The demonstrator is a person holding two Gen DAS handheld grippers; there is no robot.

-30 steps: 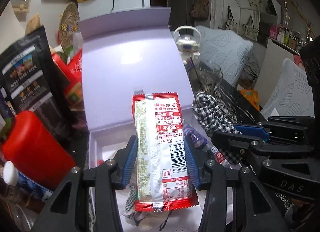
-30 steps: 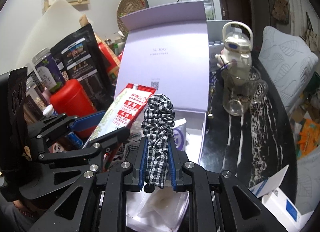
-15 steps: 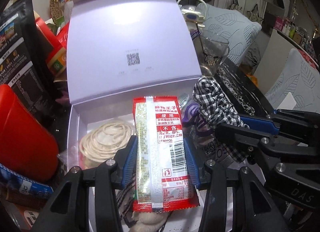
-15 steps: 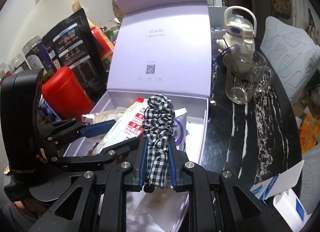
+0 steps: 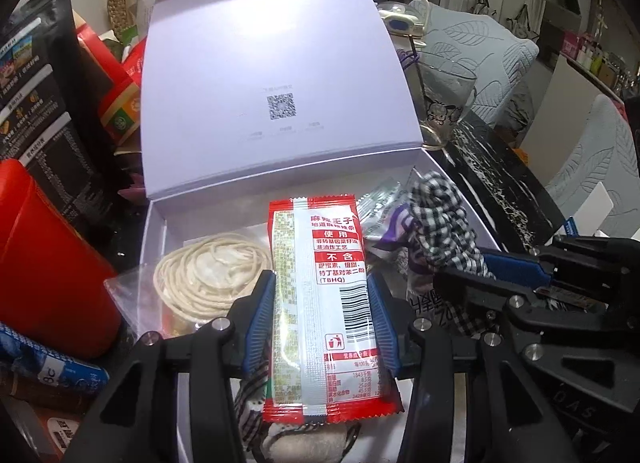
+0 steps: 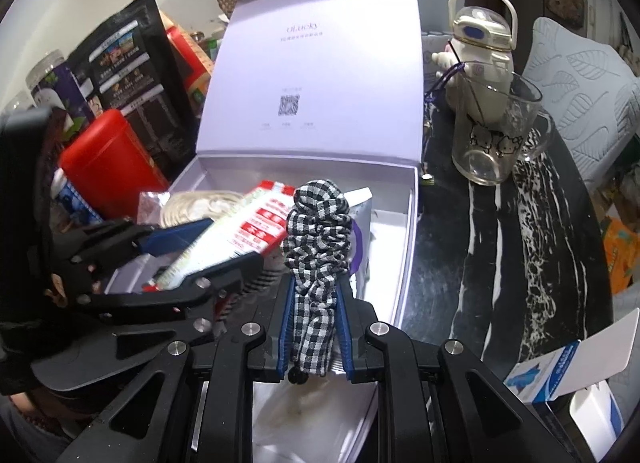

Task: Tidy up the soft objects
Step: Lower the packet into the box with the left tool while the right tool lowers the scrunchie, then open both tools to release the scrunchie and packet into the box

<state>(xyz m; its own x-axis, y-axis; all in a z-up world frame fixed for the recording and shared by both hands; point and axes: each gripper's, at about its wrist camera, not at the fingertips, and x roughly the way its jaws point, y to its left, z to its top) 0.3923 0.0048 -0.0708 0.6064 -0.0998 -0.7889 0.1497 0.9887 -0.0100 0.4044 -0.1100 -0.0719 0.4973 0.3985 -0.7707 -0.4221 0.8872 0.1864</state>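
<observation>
My left gripper (image 5: pixel 320 327) is shut on a red and silver snack packet (image 5: pixel 320 303) and holds it over the open lilac box (image 5: pixel 156 231). My right gripper (image 6: pixel 314 331) is shut on a black-and-white checked scrunchie (image 6: pixel 318 231), also over the box (image 6: pixel 412 223). The scrunchie shows at the right of the left wrist view (image 5: pixel 444 223). The packet and left gripper (image 6: pixel 208 251) show at the left of the right wrist view. In the box lie a bagged coil of cream cord (image 5: pixel 212 271), a purple and silver pouch (image 5: pixel 388 219) and checked cloth.
The box lid (image 5: pixel 272 75) stands upright behind. A red canister (image 5: pixel 44 263) and black bags (image 5: pixel 44 103) crowd the left. A glass mug (image 6: pixel 496 131) and a white bottle (image 6: pixel 480 31) stand on the black marble table (image 6: pixel 520 243) to the right. Small white cartons (image 6: pixel 568 379) lie near right.
Both grippers have moved forward and down over the box with their items still held. The box interior and the cord coil came into view.
</observation>
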